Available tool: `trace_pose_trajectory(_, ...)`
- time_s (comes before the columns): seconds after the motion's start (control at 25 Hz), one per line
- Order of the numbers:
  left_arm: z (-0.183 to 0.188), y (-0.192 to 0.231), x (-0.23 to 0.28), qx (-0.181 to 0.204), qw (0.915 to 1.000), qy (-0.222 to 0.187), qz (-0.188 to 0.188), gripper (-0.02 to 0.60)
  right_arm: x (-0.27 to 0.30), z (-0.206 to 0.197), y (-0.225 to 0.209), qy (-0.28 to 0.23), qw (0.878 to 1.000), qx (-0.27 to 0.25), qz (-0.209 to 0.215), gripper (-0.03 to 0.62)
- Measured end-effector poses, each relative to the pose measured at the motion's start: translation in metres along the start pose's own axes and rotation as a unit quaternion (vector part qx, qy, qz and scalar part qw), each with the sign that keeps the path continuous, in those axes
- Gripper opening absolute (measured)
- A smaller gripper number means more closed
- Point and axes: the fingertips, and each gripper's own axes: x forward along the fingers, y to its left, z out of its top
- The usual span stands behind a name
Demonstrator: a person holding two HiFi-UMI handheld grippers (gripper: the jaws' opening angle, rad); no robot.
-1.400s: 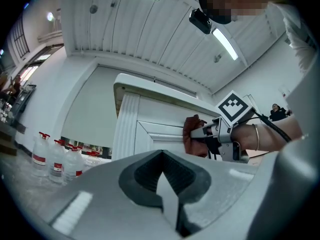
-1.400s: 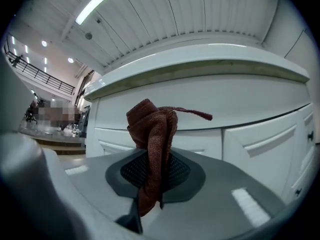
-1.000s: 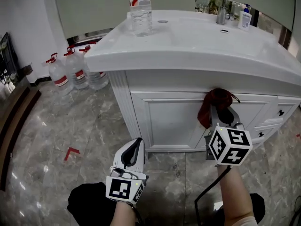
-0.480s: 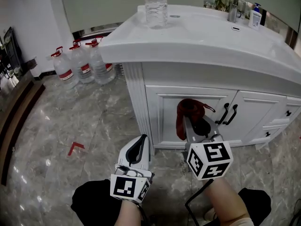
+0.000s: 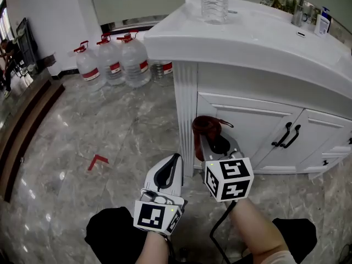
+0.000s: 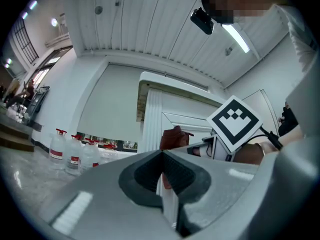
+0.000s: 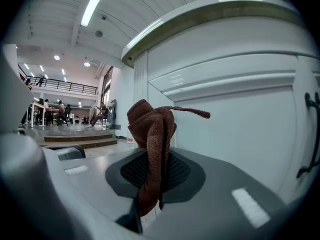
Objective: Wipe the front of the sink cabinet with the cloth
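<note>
A dark red cloth (image 5: 205, 130) is bunched against the left end of the white sink cabinet (image 5: 250, 125), beside its fluted corner post (image 5: 185, 120). My right gripper (image 5: 212, 140) is shut on the cloth (image 7: 151, 134), whose top sticks out past the jaws toward the cabinet door (image 7: 235, 119). My left gripper (image 5: 169, 172) hangs lower and to the left, shut with nothing in it, pointing at the corner post (image 6: 150, 119). In the left gripper view the cloth (image 6: 172, 138) and the right gripper's marker cube (image 6: 234, 124) show ahead.
Several large water bottles (image 5: 113, 62) stand on the marble floor at the back left. A clear bottle (image 5: 214, 1) sits on the countertop, with a tap (image 5: 301, 4) and a soap bottle (image 5: 322, 22) at the right. Black door handles (image 5: 289, 135) lie right of the cloth.
The right gripper has carried the cloth leftward across the cabinet front, from the door's right side to the corner post. The left gripper kept its place.
</note>
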Motion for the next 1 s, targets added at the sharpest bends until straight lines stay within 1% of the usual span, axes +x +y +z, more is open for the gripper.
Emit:
trace_pose_trajectory(0.12,-0.001,-0.005,0.005,0.007,1.0000,-0.001,-0.002,0.000,-0.006,-0.003,-0.013,0.003,1.000,0.002,-0.006,0.084)
trace_pose_trajectory(0.24,-0.007,-0.020,0.014,0.019,0.9997,0.005,-0.013,0.000,-0.018,-0.006,-0.037,0.003,1.000,-0.006,-0.029,0.084)
trace_pose_trajectory(0.32,-0.010,-0.031,0.018,0.021,0.9995,0.008,-0.023,0.000,-0.026,-0.007,-0.054,0.005,0.999,0.003,-0.038,0.084)
trace_pose_trajectory(0.52,-0.022,-0.050,0.026,0.044,0.9979,0.030,-0.037,0.000,-0.045,-0.005,-0.084,0.007,0.999,0.009,-0.049,0.084)
trace_pose_trajectory(0.64,-0.025,-0.056,0.028,0.041,0.9978,0.034,-0.039,0.000,-0.059,-0.004,-0.103,0.006,0.998,0.015,-0.063,0.086)
trace_pose_trajectory(0.72,-0.025,-0.059,0.029,0.032,0.9985,0.029,-0.035,0.000,-0.066,-0.004,-0.114,0.005,0.997,0.021,-0.072,0.086)
trace_pose_trajectory(0.84,-0.026,-0.068,0.030,0.023,0.9989,0.026,-0.033,0.000,-0.078,-0.006,-0.133,0.003,0.995,0.031,-0.099,0.084)
trace_pose_trajectory(1.0,-0.024,-0.081,0.034,0.051,0.9972,0.038,-0.041,0.000,-0.102,-0.012,-0.163,0.007,0.988,0.049,-0.144,0.084)
